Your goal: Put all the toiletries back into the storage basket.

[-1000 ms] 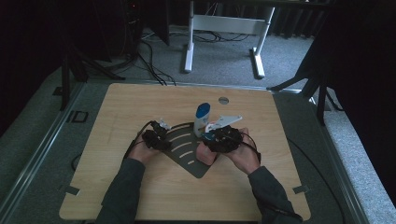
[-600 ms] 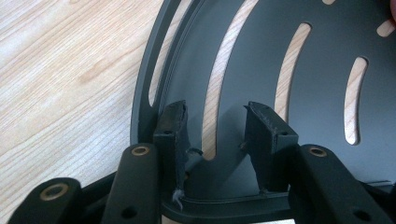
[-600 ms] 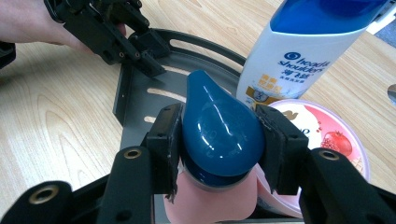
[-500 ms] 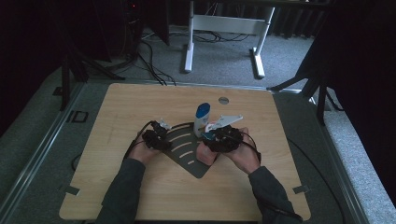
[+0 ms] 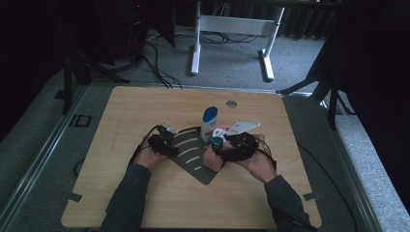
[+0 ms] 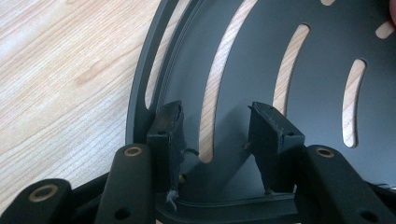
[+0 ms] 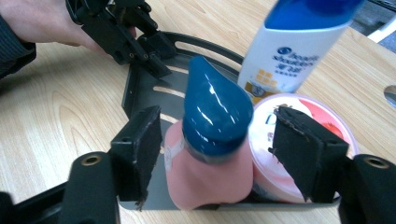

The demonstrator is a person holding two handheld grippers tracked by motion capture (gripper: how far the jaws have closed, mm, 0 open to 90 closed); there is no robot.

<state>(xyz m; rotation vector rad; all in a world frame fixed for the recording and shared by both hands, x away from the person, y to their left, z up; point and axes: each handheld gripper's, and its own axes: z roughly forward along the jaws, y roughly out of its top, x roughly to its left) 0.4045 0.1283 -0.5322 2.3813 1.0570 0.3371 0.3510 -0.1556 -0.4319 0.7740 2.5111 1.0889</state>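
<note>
A flat, dark grey metal tray shaped like a fan, with long curved slots cut through it [image 5: 189, 153], lay on the light wooden table [image 5: 121, 111]. The left gripper [image 6: 215, 133] sat at the tray's left edge, held by the person's left hand [image 5: 149, 157]. Its two black jaws stood apart over the slotted tray and held nothing. On the tray's right side stood a pink bottle with a shiny blue cap [image 7: 212, 154]. Just beside it, touching, was a round pink and white tub with a clear lid [image 7: 294, 140]. Behind them stood a tall white shampoo bottle with a blue top [image 7: 299, 42]. The right gripper [image 7: 217, 154] had its jaws wide open around the pink bottle and the tub, one jaw on each side. I could not tell if the jaws touched them. The right hand [image 5: 258, 162] held this gripper near the tray's right edge.
</note>
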